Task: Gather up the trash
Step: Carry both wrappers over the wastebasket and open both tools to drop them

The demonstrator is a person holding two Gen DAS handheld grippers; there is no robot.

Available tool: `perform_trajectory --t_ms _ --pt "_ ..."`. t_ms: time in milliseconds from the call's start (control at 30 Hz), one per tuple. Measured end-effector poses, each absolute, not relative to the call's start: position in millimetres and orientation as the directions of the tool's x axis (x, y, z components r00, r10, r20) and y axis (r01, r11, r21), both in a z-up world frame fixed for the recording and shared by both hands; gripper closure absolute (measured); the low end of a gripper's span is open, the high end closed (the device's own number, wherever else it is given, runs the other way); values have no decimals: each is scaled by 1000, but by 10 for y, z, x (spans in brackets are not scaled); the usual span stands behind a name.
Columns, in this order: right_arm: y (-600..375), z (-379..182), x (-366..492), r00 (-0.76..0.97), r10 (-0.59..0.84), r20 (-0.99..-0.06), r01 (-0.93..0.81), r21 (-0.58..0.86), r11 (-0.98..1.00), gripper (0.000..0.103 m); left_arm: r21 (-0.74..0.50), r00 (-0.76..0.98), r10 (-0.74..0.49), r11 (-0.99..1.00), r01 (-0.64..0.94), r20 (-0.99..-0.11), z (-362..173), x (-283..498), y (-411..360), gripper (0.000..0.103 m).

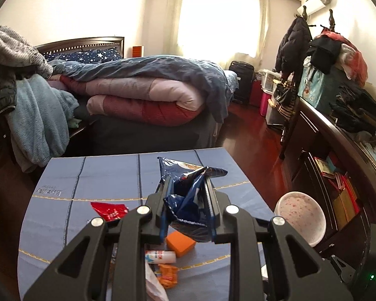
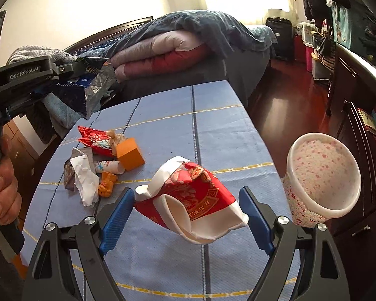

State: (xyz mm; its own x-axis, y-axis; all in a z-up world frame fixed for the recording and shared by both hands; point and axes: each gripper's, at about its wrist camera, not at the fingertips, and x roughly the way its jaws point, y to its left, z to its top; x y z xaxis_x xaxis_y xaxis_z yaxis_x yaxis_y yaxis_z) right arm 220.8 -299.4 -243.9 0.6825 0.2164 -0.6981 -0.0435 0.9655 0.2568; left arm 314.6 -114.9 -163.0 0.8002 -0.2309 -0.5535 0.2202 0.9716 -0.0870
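My left gripper (image 1: 188, 188) is shut on a crumpled dark blue foil snack bag (image 1: 190, 195) and holds it above the blue tablecloth; it also shows at the upper left of the right wrist view (image 2: 87, 85). My right gripper (image 2: 188, 210) is open, its blue pads either side of a red and white paper bag (image 2: 195, 198) that lies on the table. A floral bin with a white rim (image 2: 320, 175) stands at the table's right edge, also in the left wrist view (image 1: 300, 215).
More litter lies on the blue tablecloth (image 2: 213, 130): a red wrapper (image 2: 92, 138), an orange block (image 2: 130, 153), a small white tube (image 2: 107, 166), crumpled white paper (image 2: 85, 183), an orange wrapper (image 2: 106, 184). A bed (image 1: 143, 92) stands behind, a dark cabinet (image 1: 338, 155) at right.
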Motion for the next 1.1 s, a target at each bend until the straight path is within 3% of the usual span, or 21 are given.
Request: perform_trajectory --t_ms 1100 --pt "-3823 -2527 2032 710 116 -695 124 285 950 18 -33 729 -361 906 422 -582 -1776 3104 -2239 78"
